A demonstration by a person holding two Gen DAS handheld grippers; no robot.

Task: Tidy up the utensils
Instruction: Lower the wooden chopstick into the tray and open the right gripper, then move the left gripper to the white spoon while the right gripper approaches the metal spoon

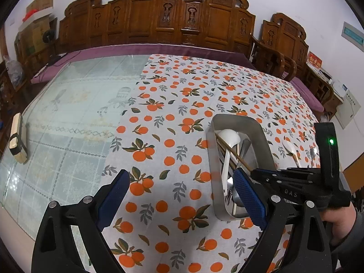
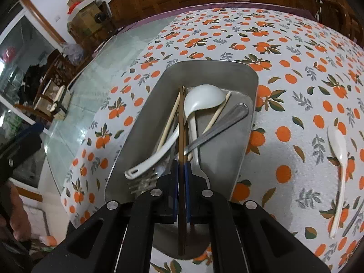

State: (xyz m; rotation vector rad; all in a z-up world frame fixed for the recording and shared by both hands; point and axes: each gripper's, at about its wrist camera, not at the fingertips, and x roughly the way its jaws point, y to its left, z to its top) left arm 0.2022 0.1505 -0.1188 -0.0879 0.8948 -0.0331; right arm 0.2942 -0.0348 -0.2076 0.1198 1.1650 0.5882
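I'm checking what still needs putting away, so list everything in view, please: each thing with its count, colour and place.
Metal tray: one, grey, on the orange-print cloth.
White ladle: one, in the tray.
Pale chopsticks: two, in the tray.
Metal spoon: one, silver, in the tray.
Fork: one, silver, near end of the tray.
Dark chopstick: one, brown, clamped over the tray.
White spoon: one, on the cloth right of the tray.
Tablecloth: one, white with oranges.
Carved wooden bench: one, brown, behind the table.
Left gripper: open, empty.
Right gripper: shut on the dark chopstick.
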